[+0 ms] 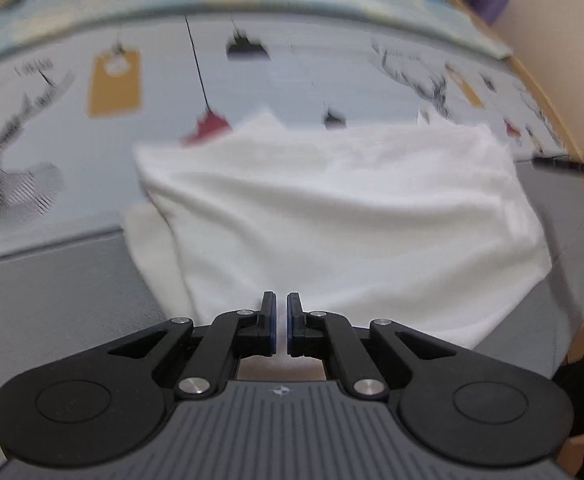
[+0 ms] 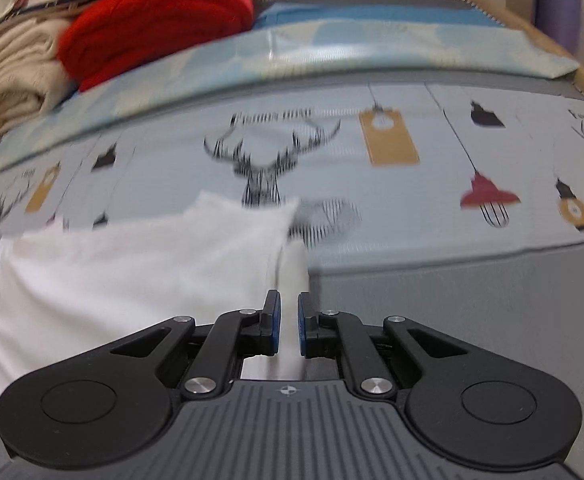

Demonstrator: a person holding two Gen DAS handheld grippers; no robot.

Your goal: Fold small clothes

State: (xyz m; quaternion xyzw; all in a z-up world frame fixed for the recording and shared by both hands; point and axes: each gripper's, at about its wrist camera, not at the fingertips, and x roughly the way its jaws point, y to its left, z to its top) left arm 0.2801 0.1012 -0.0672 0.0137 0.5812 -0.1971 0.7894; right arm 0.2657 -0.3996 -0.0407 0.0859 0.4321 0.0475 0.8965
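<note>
Two tools, left and right, each pinch the white garment's edge

- I see a bed under a pale sheet printed with deer heads, lamps and tags.
- At its far end lies a light blue pillow.
- Folded red blanket and beige blanket are stacked far left.
- Cream wall at right.

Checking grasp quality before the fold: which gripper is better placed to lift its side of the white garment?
Right. The right gripper has a strip of the white garment running between its jaws; the left gripper shows nearly closed jaws over cloth, no clear pinch.
</note>
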